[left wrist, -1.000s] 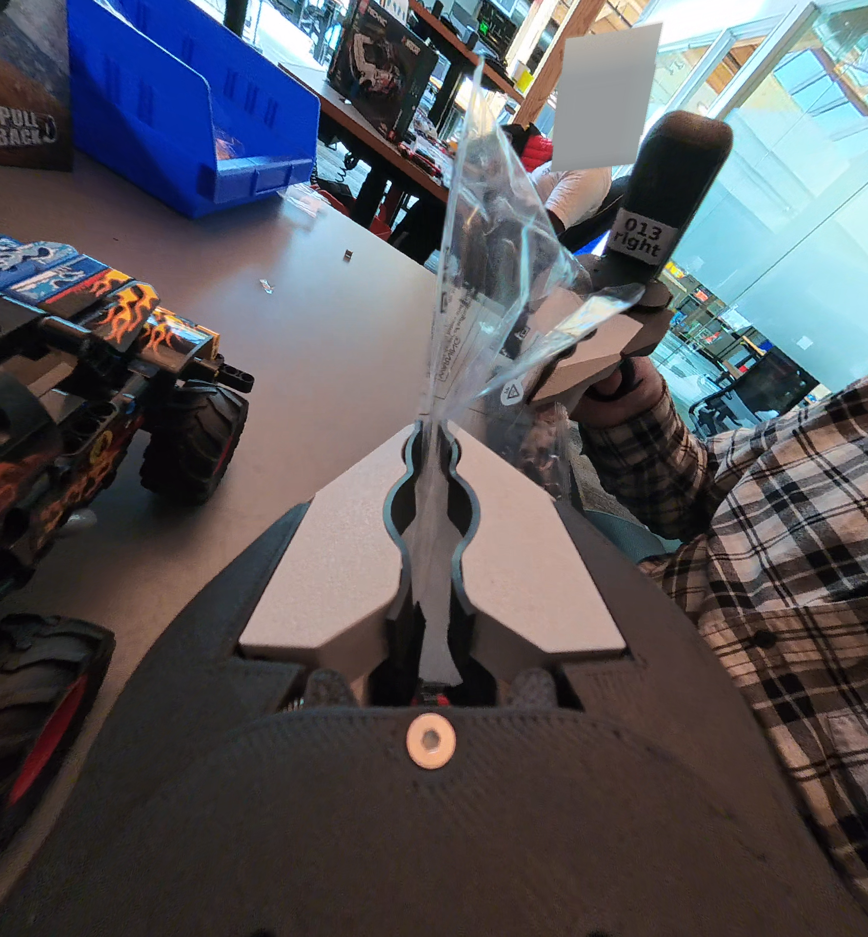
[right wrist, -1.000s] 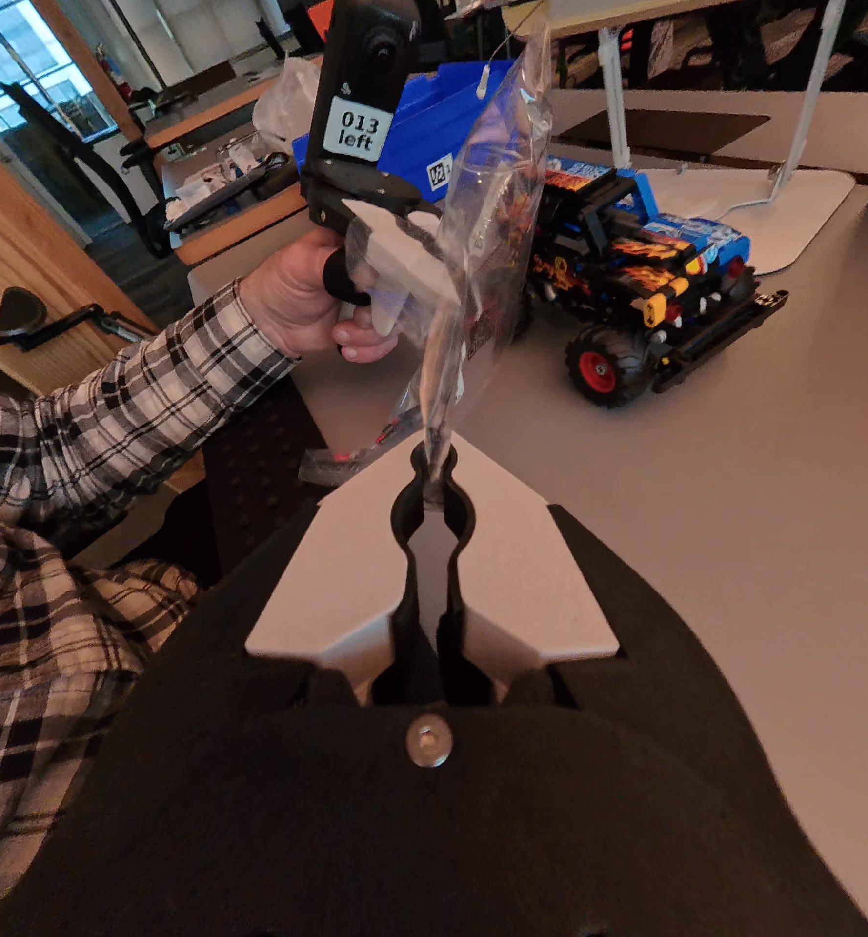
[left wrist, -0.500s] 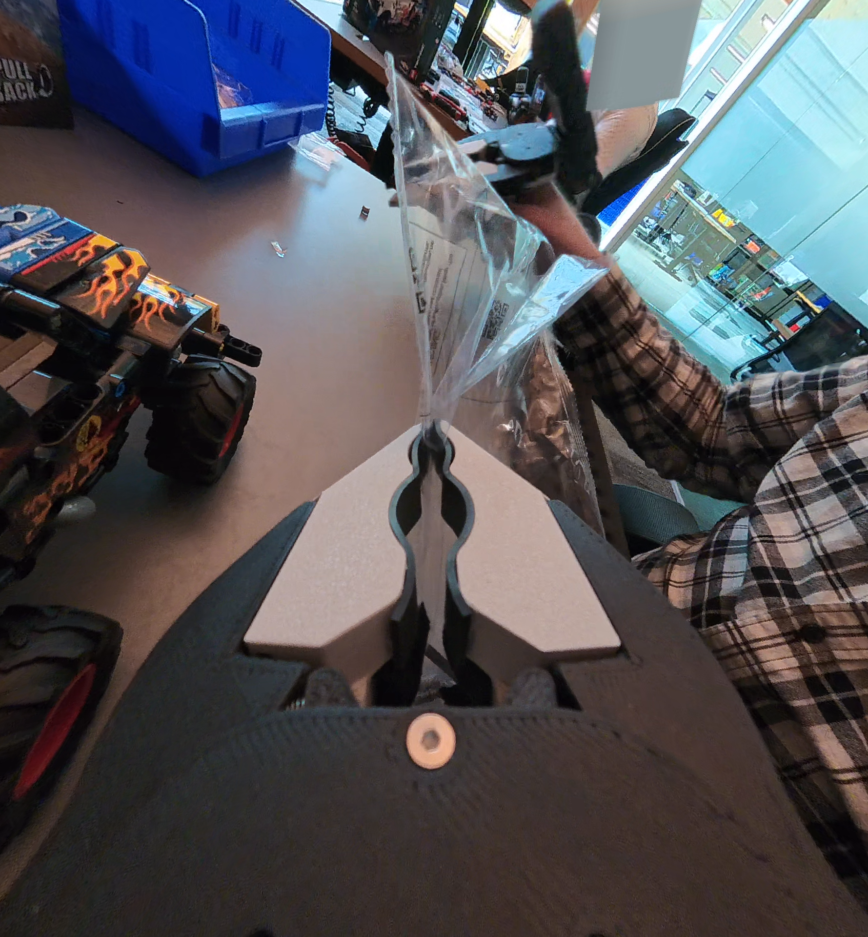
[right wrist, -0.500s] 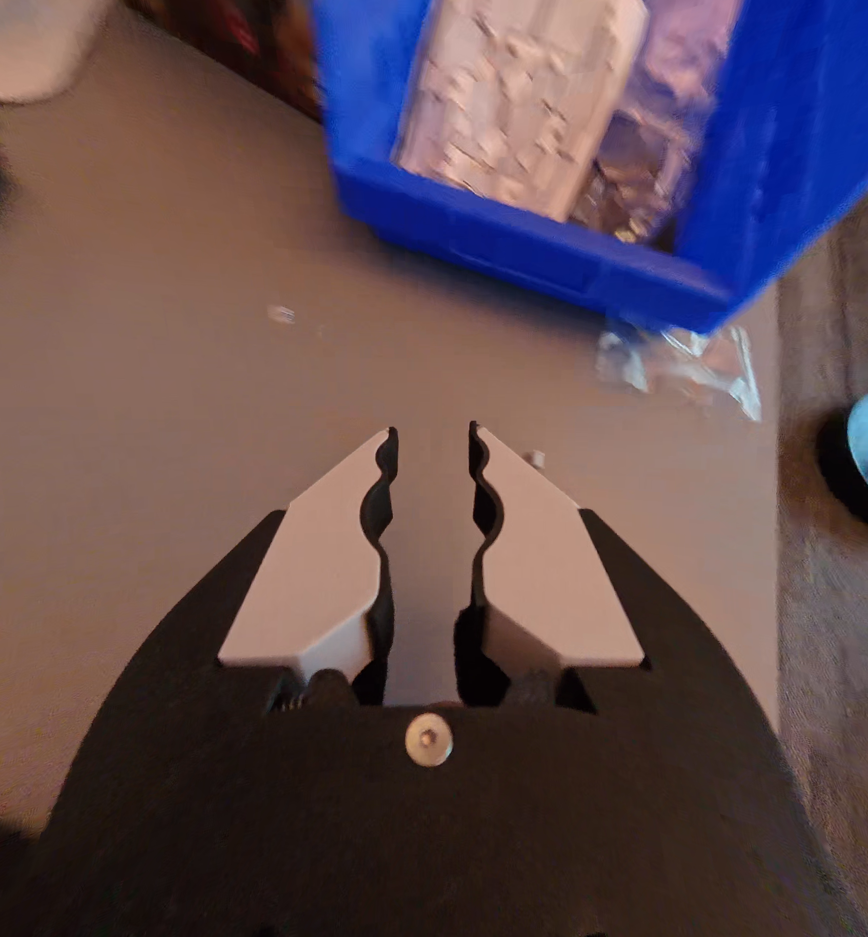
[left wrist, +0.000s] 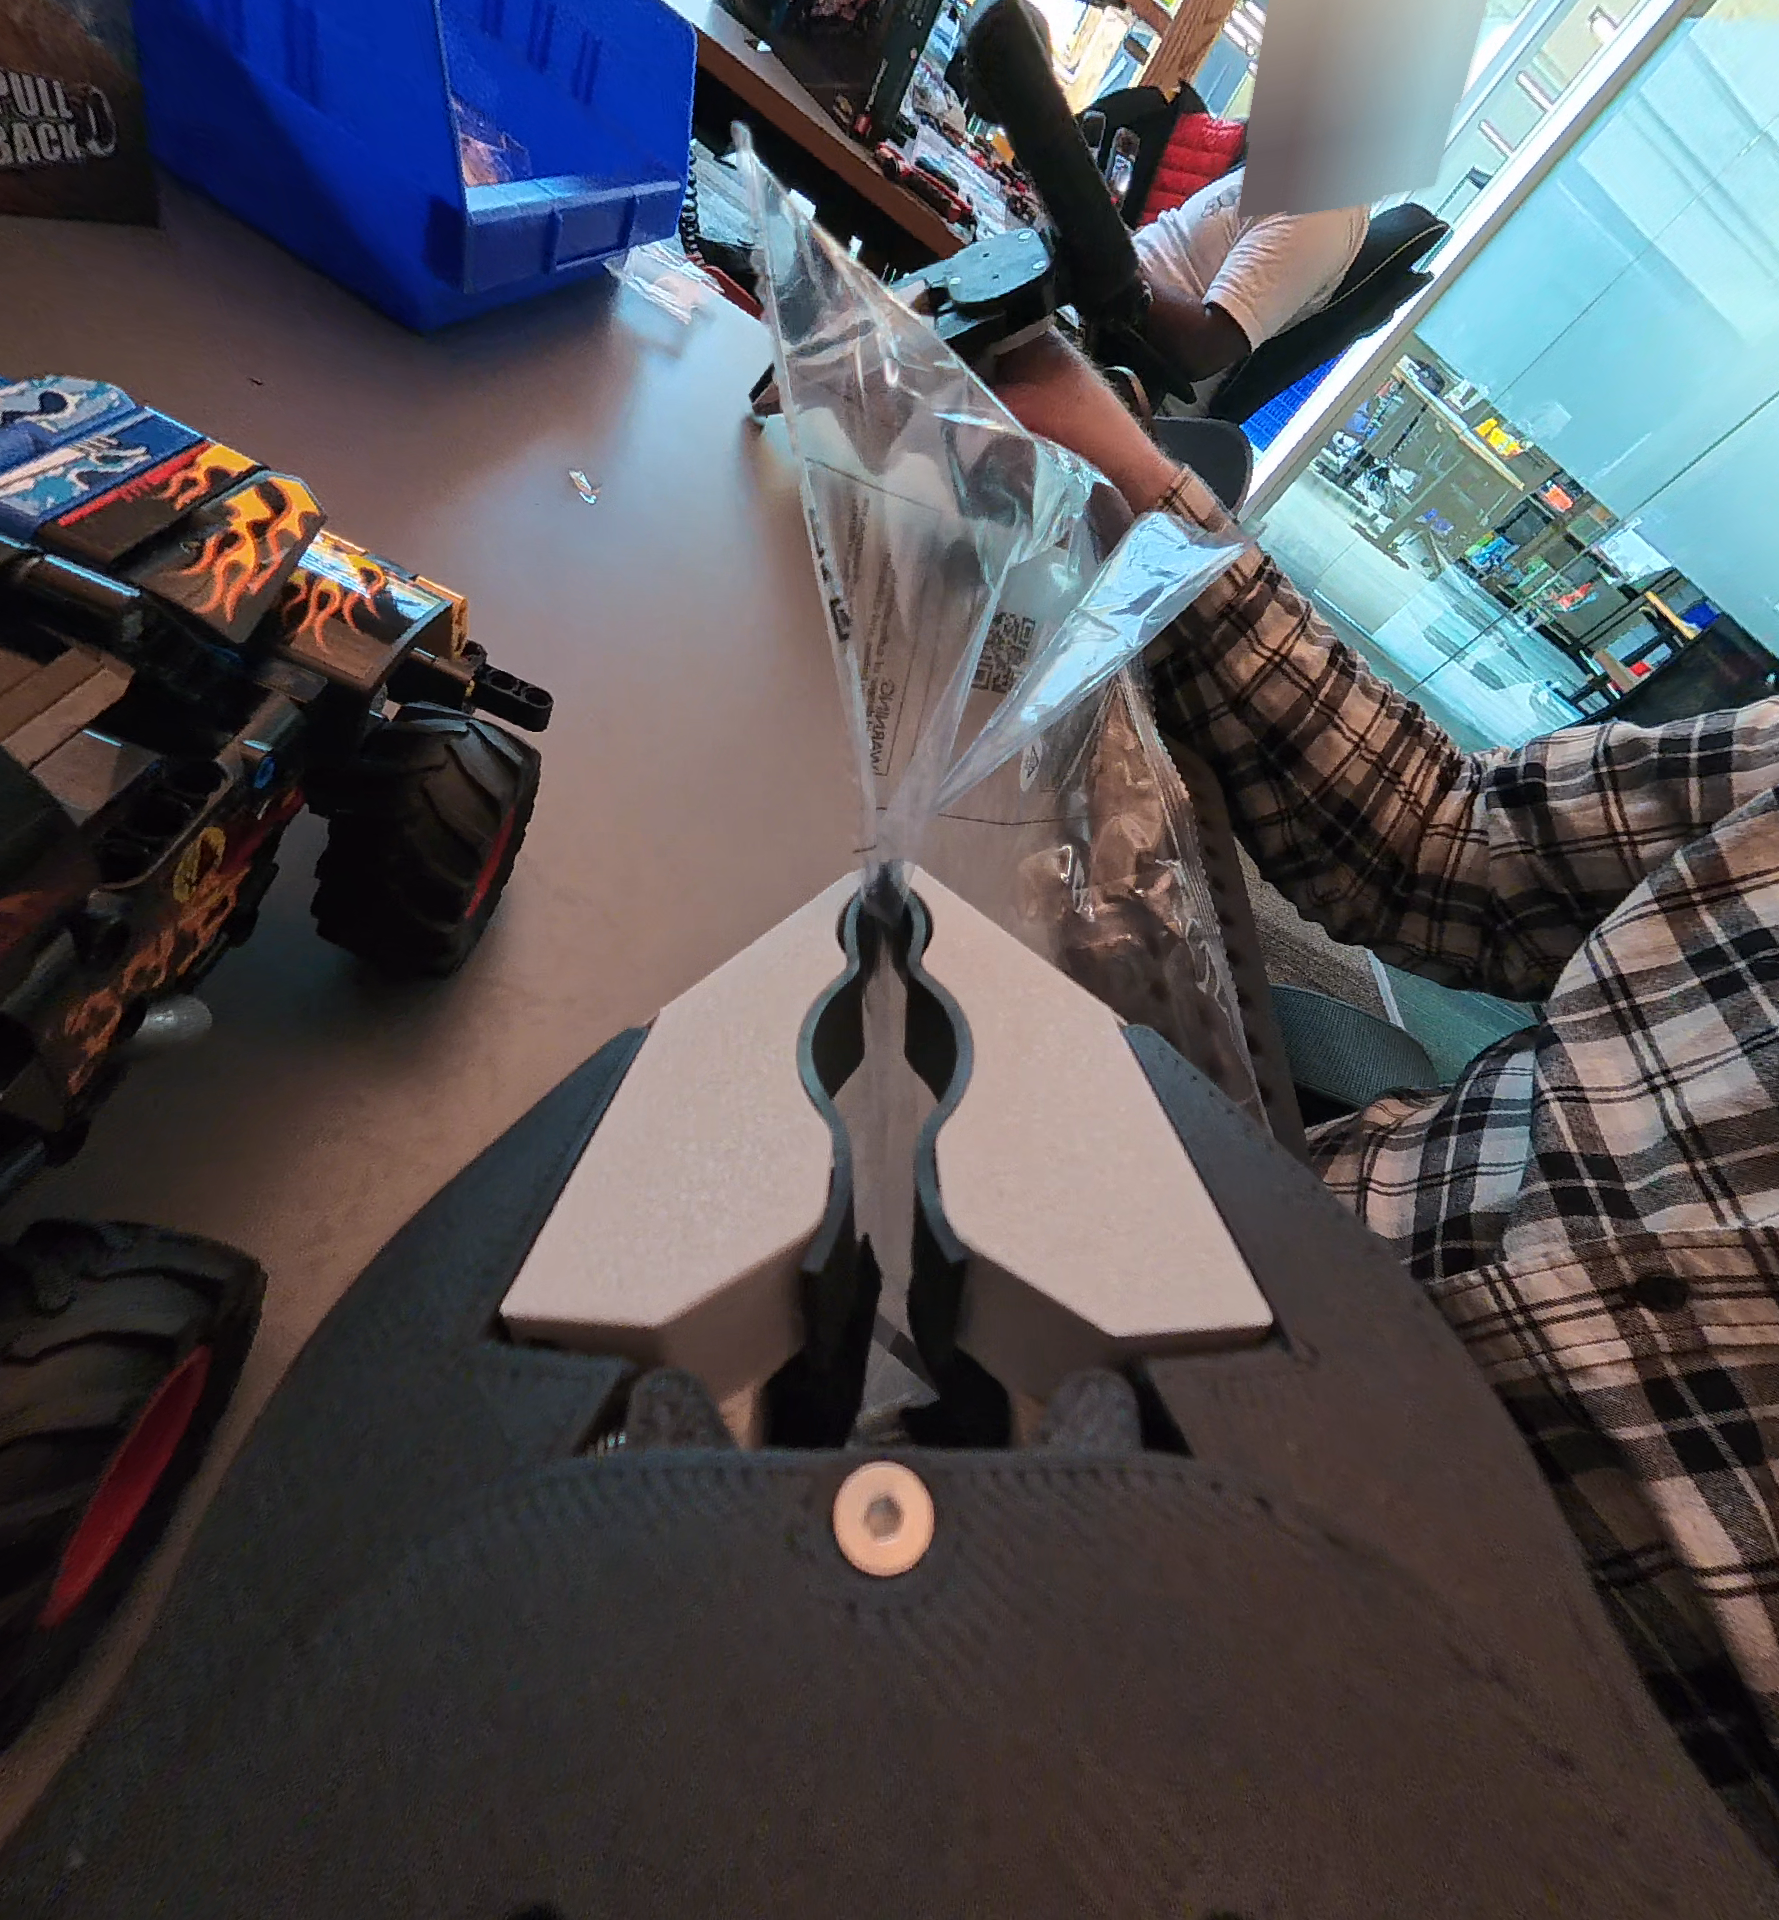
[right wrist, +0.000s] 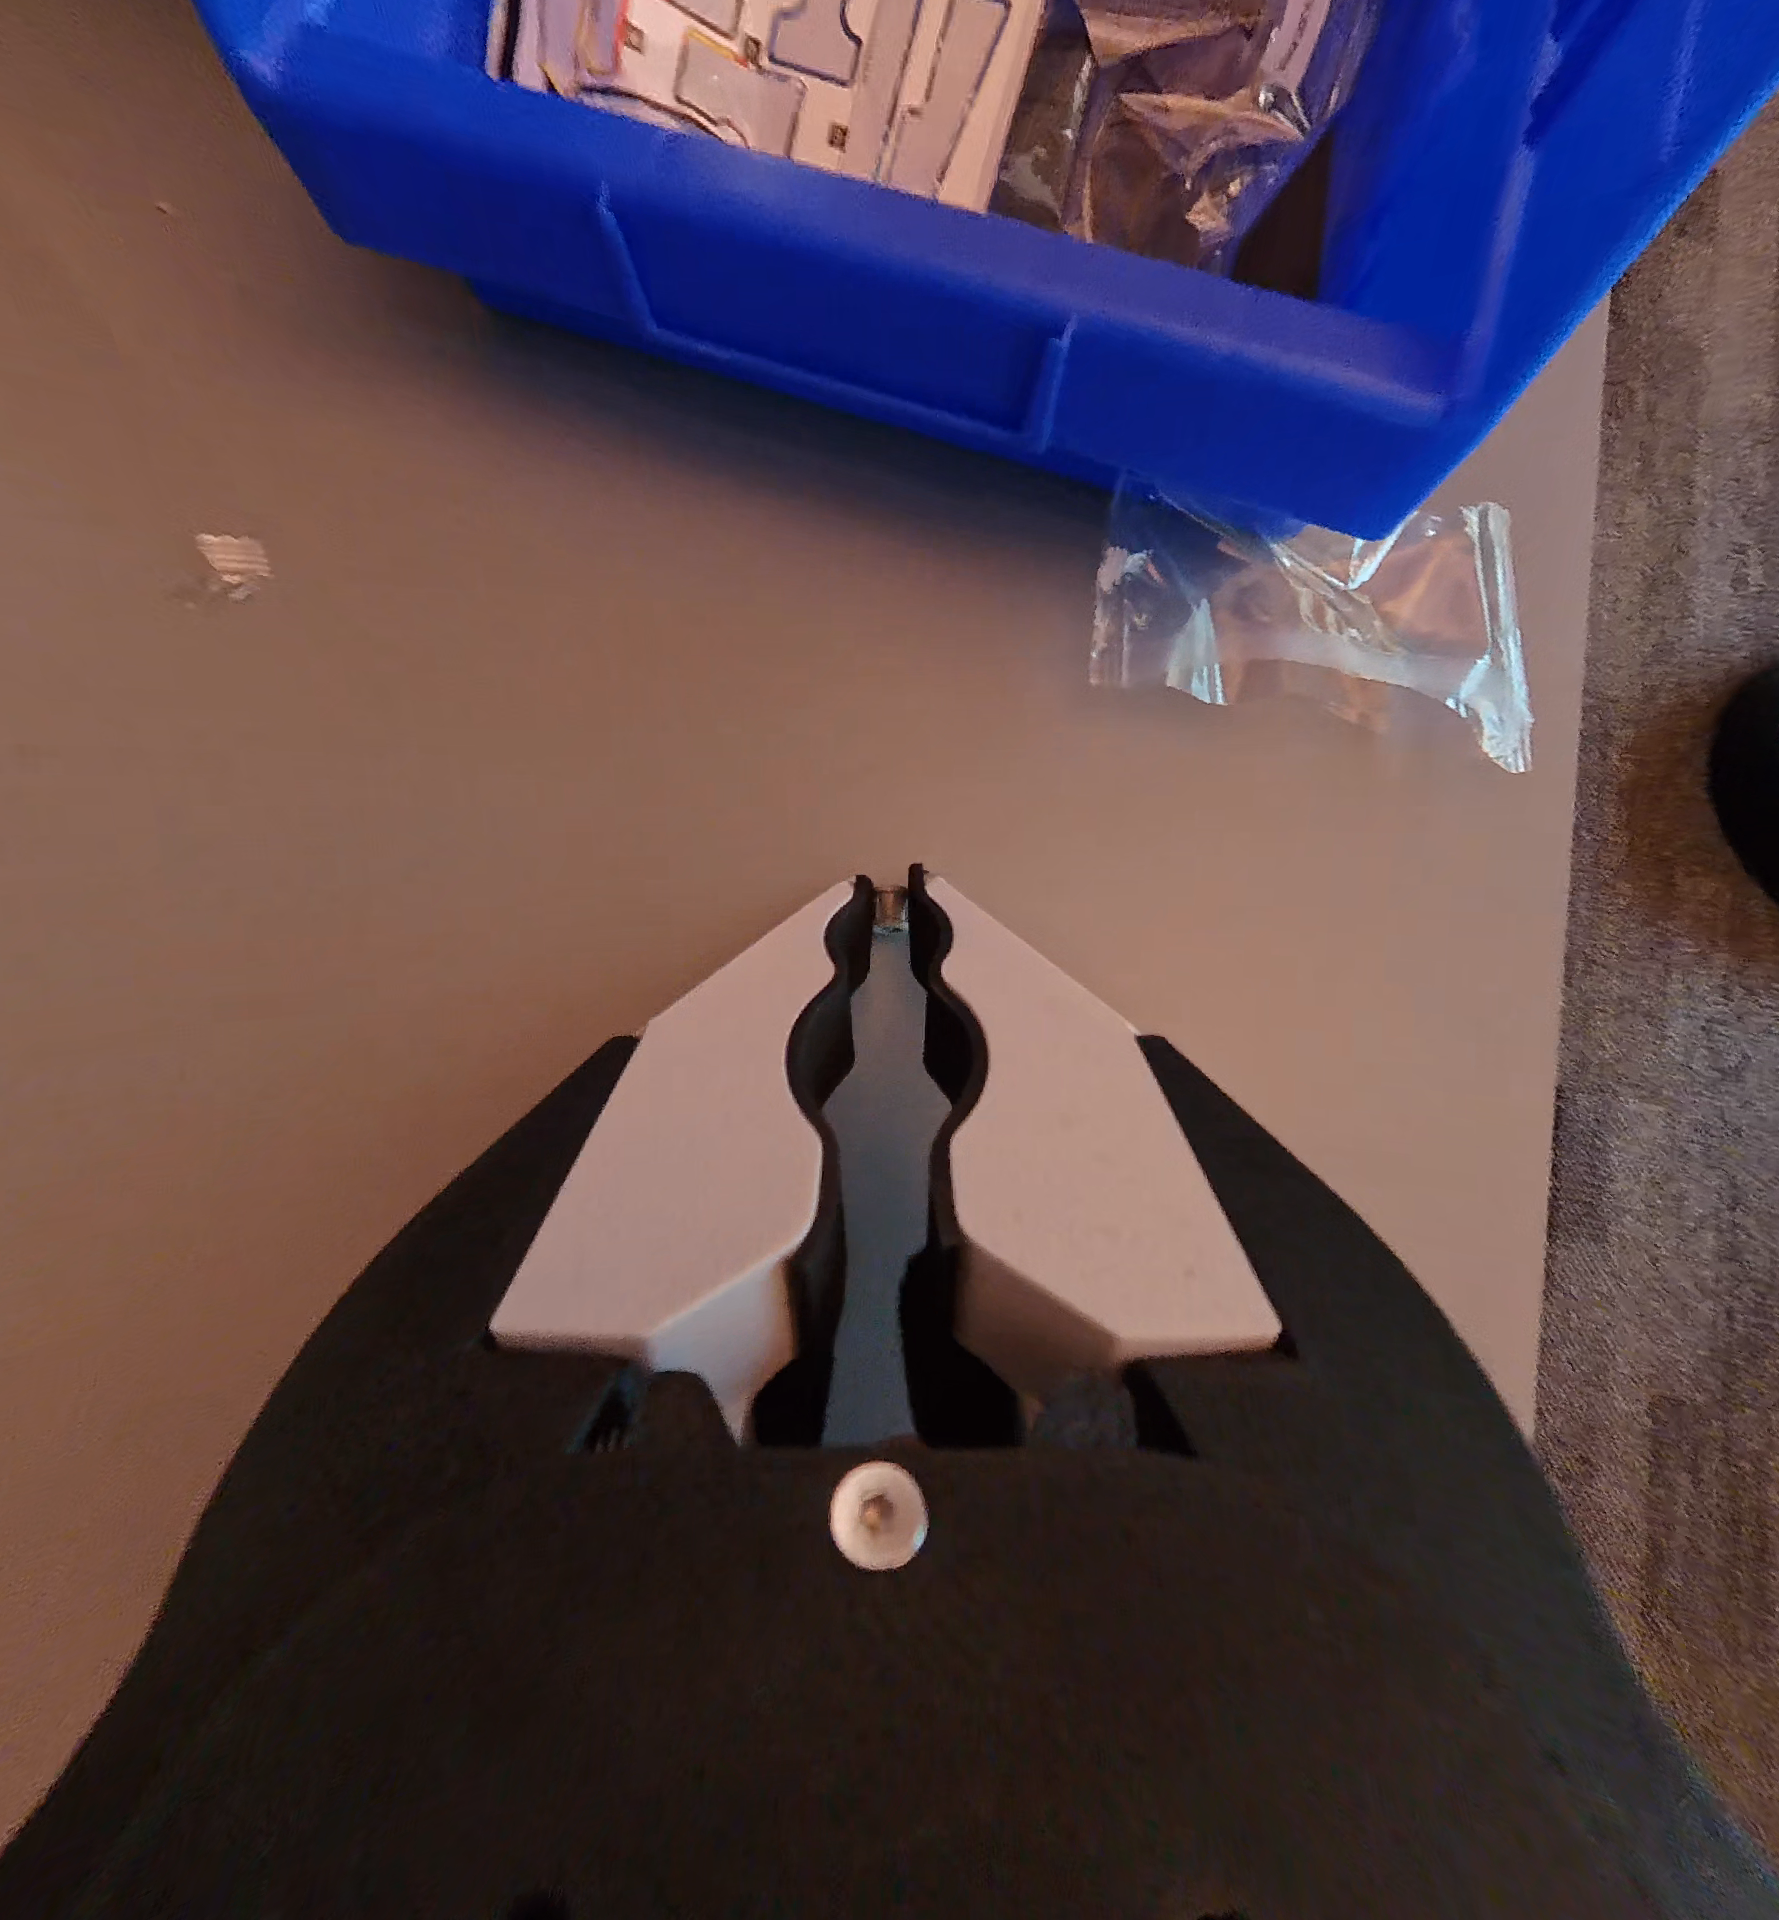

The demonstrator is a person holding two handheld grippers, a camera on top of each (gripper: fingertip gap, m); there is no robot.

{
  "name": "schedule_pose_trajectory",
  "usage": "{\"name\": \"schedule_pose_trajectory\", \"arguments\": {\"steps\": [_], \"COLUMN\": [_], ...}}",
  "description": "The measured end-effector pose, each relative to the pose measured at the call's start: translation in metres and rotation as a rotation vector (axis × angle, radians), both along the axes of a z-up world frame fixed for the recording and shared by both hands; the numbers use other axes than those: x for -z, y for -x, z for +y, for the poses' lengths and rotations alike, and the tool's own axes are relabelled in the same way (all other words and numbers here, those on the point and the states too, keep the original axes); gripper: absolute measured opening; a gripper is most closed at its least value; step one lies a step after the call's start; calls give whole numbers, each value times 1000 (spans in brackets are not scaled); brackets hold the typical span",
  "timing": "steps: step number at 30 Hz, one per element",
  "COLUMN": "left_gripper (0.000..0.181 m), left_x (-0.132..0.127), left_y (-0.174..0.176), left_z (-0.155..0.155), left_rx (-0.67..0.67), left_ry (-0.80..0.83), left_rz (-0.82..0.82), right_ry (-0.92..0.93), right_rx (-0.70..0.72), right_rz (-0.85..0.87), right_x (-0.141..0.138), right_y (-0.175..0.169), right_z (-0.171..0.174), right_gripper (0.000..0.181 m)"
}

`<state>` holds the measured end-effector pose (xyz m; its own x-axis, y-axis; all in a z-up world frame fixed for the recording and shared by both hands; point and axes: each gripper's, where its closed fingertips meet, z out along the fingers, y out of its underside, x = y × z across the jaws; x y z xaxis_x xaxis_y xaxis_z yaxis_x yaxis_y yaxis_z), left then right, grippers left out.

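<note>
My left gripper (left wrist: pixel 885 902) is shut on the lower corner of a clear plastic bag (left wrist: pixel 926 520), which stands up from the tips above the table. More of the bag, with dark parts inside, hangs to the right (left wrist: pixel 1155 883). My right gripper (right wrist: pixel 890 891) points down at the brown table (right wrist: pixel 449 831) in front of a blue bin (right wrist: pixel 864 281). Its pads press on a small grey piece (right wrist: pixel 891 914) at the very tips. In the left wrist view the right gripper's body (left wrist: pixel 999 275) shows behind the bag, near the blue bin (left wrist: pixel 428 156).
A toy monster truck with flame decals (left wrist: pixel 189 675) stands left of my left gripper. A small clear packet (right wrist: pixel 1311 634) lies by the bin's corner at the table edge. A tiny scrap (right wrist: pixel 230 561) lies on the table. A plaid sleeve (left wrist: pixel 1487 831) is at the right.
My right gripper let go of the bag, swung down to the table by the blue bin, opened, then closed on the small grey piece. My left gripper kept its hold on the bag.
</note>
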<state>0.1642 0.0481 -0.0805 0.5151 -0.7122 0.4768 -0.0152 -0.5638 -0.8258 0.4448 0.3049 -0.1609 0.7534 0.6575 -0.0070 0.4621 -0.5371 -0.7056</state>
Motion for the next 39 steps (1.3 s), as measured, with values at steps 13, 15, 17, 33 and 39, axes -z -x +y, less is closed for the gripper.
{"name": "schedule_pose_trajectory", "arguments": {"steps": [13, 15, 17, 33, 39], "left_gripper": [0, 0, 0, 0, 0], "left_x": [4, 4, 3, 2, -1], "left_y": [1, 1, 0, 3, 5], "left_z": [1, 1, 1, 2, 4], "left_rx": [-6, -7, -6, -21, -31], "left_ry": [13, 12, 9, 7, -3], "left_rz": [9, 8, 11, 3, -10], "right_ry": [-134, -103, -81, 9, -8], "right_rx": [-746, -835, -881, -895, -851], "right_rz": [340, 367, 338, 348, 379], "right_x": [-145, -153, -150, -152, -149], "right_y": [194, 215, 228, 225, 210], "right_z": [-190, -217, -228, -228, -222], "right_gripper": [5, 5, 5, 13, 30]}}
